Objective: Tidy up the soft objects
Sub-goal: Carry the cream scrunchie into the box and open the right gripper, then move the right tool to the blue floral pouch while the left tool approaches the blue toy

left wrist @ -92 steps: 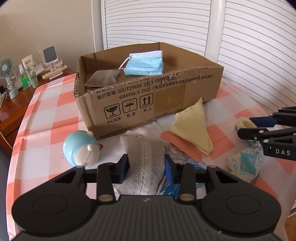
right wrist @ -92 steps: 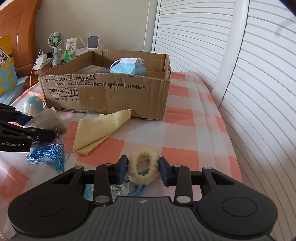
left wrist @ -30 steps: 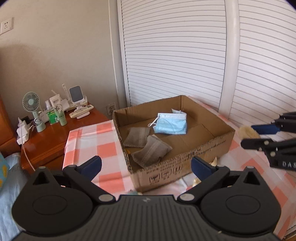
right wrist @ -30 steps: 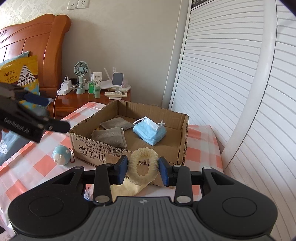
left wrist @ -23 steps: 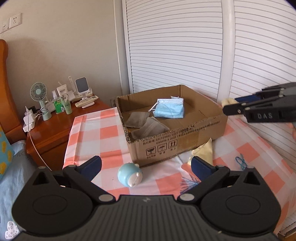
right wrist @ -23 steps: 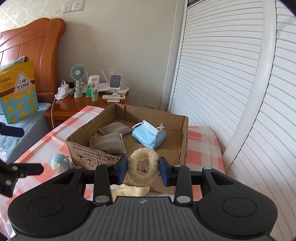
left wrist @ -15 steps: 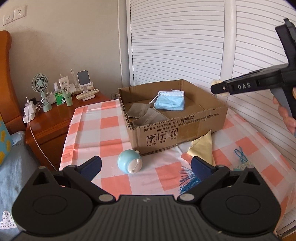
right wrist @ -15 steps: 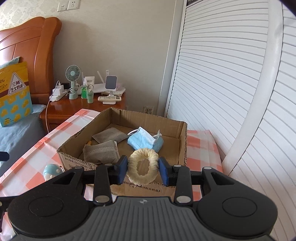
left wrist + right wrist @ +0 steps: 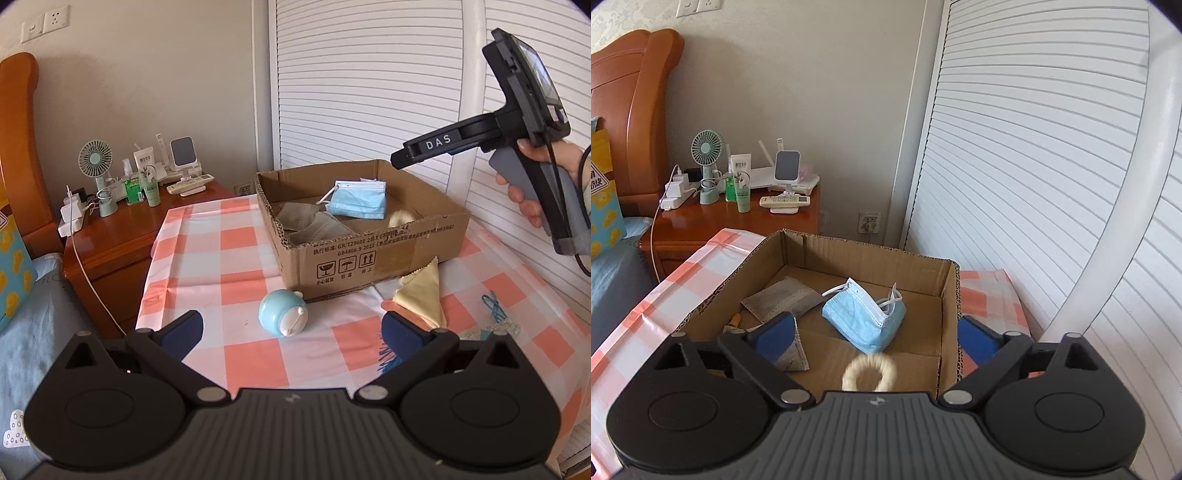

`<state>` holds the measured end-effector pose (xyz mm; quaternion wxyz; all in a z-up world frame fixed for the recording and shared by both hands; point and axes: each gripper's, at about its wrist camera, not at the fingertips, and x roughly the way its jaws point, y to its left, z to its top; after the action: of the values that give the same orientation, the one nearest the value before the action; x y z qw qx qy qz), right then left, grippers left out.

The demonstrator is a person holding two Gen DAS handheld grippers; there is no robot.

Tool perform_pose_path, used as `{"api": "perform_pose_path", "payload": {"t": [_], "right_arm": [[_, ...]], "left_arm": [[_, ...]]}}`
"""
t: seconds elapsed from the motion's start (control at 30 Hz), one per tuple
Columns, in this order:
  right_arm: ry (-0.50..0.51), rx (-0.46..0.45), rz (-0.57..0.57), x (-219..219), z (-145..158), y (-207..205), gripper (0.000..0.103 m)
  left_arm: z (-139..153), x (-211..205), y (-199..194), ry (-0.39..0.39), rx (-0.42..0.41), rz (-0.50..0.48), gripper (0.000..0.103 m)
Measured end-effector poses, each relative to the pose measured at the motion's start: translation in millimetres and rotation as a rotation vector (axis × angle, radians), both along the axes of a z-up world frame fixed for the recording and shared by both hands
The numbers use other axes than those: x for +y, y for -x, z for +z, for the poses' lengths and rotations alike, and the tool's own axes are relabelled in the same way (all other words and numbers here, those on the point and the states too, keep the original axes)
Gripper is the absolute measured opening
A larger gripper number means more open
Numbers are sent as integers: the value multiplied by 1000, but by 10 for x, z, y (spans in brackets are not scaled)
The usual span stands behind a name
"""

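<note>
The cardboard box (image 9: 369,254) (image 9: 864,258) stands on the checked tablecloth. It holds a blue face mask (image 9: 358,203) (image 9: 864,321), two grey masks (image 9: 310,225) (image 9: 783,297) and a cream scrunchie (image 9: 400,219) (image 9: 870,373). My right gripper (image 9: 875,336) (image 9: 400,158) hovers over the box, jaws opening wide, and the scrunchie lies loose below them, free of the pads. My left gripper (image 9: 291,330) stands open and empty above the near tablecloth. A yellow cloth (image 9: 421,291) leans against the box front.
A round light-blue toy (image 9: 282,317) lies before the box. A blue tassel (image 9: 388,360), a blue cord (image 9: 493,308) and a patterned pouch (image 9: 495,328) sit at the right. A wooden nightstand (image 9: 122,236) carries a fan and bottles. Louvred doors stand behind; a bed lies left.
My right gripper moved over the box and its jaws spread; the scrunchie left them and dropped into the box. My left gripper drew back from the box, still open.
</note>
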<state>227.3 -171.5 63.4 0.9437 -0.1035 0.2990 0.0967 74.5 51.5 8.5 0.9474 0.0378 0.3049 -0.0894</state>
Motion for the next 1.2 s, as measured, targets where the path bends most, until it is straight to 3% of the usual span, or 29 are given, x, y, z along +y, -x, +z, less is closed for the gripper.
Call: {"api": "perform_pose_path", "payload": {"t": [0.57, 1.2], "right_arm": [[-23, 52, -10, -75, -177, 582, 103], [-8, 201, -61, -261, -800, 1549, 103]], "left_arm": [[24, -40, 117, -6, 4, -28, 102], [-133, -40, 94, 7, 83, -53, 102]]}}
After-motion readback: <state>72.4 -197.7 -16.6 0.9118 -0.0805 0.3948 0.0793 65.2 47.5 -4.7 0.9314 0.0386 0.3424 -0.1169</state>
